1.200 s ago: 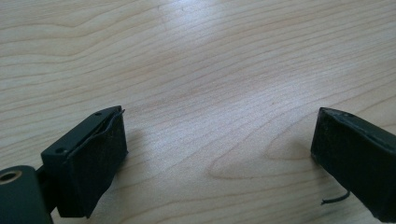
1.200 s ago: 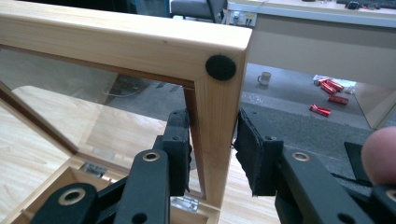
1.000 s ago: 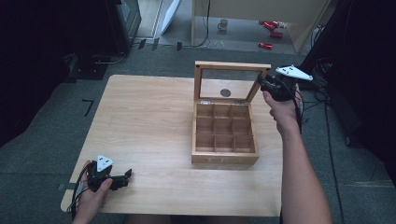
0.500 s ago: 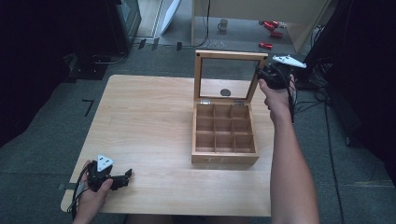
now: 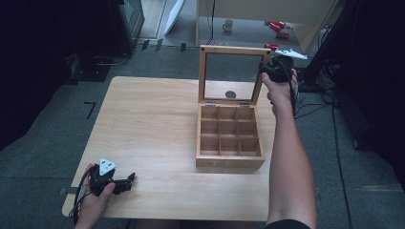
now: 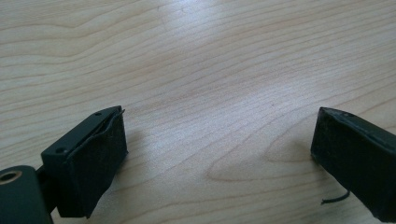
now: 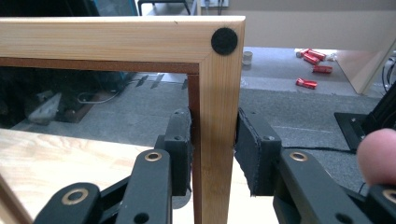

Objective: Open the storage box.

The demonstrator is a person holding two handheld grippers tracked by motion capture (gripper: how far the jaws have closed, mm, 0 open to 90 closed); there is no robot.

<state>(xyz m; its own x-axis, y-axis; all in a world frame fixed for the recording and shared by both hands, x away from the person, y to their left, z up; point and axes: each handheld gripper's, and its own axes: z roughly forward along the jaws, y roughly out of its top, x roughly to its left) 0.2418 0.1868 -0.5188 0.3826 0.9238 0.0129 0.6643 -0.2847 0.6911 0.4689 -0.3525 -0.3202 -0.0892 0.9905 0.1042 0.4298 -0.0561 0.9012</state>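
Right hand-held gripper (image 7: 212, 144) clamped on the side rail of the glass-paned lid (image 5: 232, 49), lid now swung upright from its earlier backward tilt, wooden box (image 5: 229, 161) on the tabletop (image 5: 148, 119), left hand-held gripper (image 6: 219, 154) wide open, resting unmoved at the near corner

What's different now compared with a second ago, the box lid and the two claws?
The right claw, clamped on the lid frame, has swung the lid farther back, from leaning over the wooden box to roughly upright. The left claw stayed open at the table's near corner; the box did not move.
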